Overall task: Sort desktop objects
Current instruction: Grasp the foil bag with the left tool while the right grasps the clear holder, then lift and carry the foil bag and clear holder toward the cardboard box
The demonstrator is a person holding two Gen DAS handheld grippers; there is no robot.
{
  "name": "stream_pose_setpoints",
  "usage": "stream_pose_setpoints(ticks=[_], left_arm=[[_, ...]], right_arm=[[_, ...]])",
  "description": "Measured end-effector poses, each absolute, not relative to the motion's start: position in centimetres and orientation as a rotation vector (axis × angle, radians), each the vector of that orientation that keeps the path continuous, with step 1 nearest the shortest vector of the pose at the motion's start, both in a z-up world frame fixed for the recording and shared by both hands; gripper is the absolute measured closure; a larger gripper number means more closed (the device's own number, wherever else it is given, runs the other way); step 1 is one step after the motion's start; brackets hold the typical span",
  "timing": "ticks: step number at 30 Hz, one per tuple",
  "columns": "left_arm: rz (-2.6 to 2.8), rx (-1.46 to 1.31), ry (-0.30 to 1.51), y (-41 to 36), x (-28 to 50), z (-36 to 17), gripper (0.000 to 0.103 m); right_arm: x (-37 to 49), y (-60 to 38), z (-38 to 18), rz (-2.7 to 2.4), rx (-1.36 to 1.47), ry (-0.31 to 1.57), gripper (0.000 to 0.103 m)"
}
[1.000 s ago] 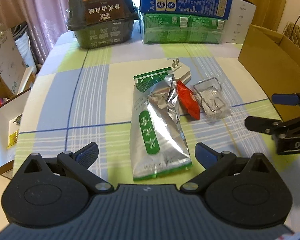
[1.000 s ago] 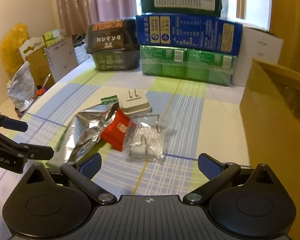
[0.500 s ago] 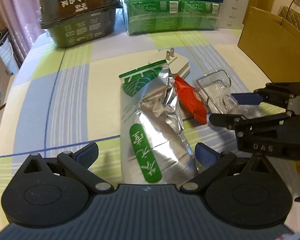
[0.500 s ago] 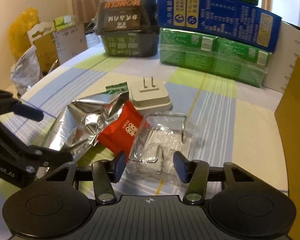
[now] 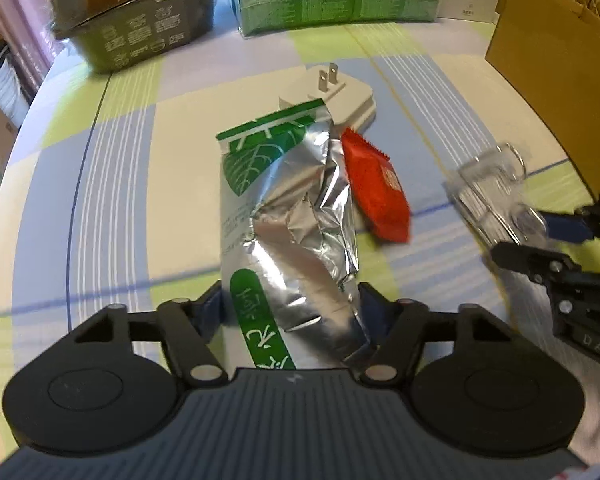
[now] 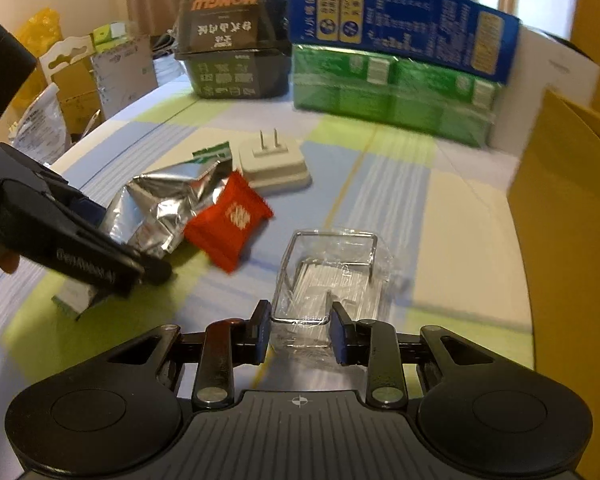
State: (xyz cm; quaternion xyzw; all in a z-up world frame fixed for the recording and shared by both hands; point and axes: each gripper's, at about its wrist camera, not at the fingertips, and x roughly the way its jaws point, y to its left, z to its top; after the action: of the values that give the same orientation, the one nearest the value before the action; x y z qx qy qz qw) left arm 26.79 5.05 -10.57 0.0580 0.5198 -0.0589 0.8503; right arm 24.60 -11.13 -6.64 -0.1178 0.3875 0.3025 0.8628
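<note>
**Desktop objects: two grips on, nothing sorted yet**

The desktop objects lie in one cluster mid-table; I take the white plug (image 5: 336, 98) as my landmark. The silver and green foil bag (image 5: 288, 216) runs from the plug's near edge toward me, overlapping its corner. The red packet (image 5: 376, 192) lies just right of the bag, touching the foil. The clear plastic holder (image 6: 328, 276) sits well right of the plug, apart from the packet.

Left gripper (image 5: 290, 312): jaws narrowed onto the near end of the foil bag, pads against both its edges. I read this as a grip, bag resting on the table.

Right gripper (image 6: 298, 330): jaws drawn in on the near rim of the clear holder, pads touching both sides. Whether it is lifted, I cannot tell.

The cardboard box (image 6: 572, 216) stands far right of the plug; likely a destination, but its inside is hidden.

Judgement: early stage. All four items are on the cloth, none placed. Left to do: carry off bag and holder, then packet and plug.
</note>
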Motion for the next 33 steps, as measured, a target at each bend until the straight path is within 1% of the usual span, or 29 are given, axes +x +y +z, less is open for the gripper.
stream_pose_setpoints(ticks=[3,11,14,15,16,19,21,22,24,25,26,33], left_arm=[[-0.129,0.087,1.115,4.7,24.0,-10.0,0.047],[-0.15,0.002,1.123,1.8,14.1,-9.2,0.048],[-0.17,0.028,1.127,0.2,11.4,-9.3,0.047],[-0.172,0.03,1.128,-0.1,10.8,-9.3,0.046],[-0.174,0.031,1.129,-0.4,10.4,-9.3,0.04],[-0.17,0.046,1.131,-1.0,9.9,-9.1,0.036],[-0.167,0.047,1.138,-1.1,10.2,-8.9,0.03],[-0.169,0.058,1.135,-1.1,10.4,-8.8,0.029],[-0.173,0.077,1.133,-1.4,10.7,-8.6,0.026],[-0.172,0.08,1.132,-1.4,10.8,-8.5,0.023],[-0.172,0.083,1.131,-1.5,11.1,-8.5,0.022],[-0.193,0.115,1.168,-2.0,13.0,-9.7,0.022]], right_arm=[[22.5,-12.5,-6.2,0.625,-0.228,0.849,0.075],[15.2,-17.0,-5.0,0.576,-0.168,0.9,0.075],[12.5,-18.3,-4.9,0.561,-0.176,0.893,0.075],[11.8,-18.6,-5.0,0.554,-0.181,0.888,0.075],[11.2,-19.0,-5.1,0.548,-0.185,0.883,0.075],[10.2,-19.7,-5.4,0.541,-0.198,0.857,0.075],[10.0,-19.8,-5.5,0.539,-0.212,0.841,0.074],[10.0,-19.7,-5.5,0.543,-0.225,0.834,0.073],[9.9,-19.4,-5.6,0.543,-0.253,0.819,0.066],[9.8,-19.4,-5.7,0.536,-0.267,0.81,0.056],[9.7,-19.4,-5.8,0.534,-0.273,0.803,0.052],[9.5,-19.2,-6.5,0.534,-0.267,0.801,0.052]])
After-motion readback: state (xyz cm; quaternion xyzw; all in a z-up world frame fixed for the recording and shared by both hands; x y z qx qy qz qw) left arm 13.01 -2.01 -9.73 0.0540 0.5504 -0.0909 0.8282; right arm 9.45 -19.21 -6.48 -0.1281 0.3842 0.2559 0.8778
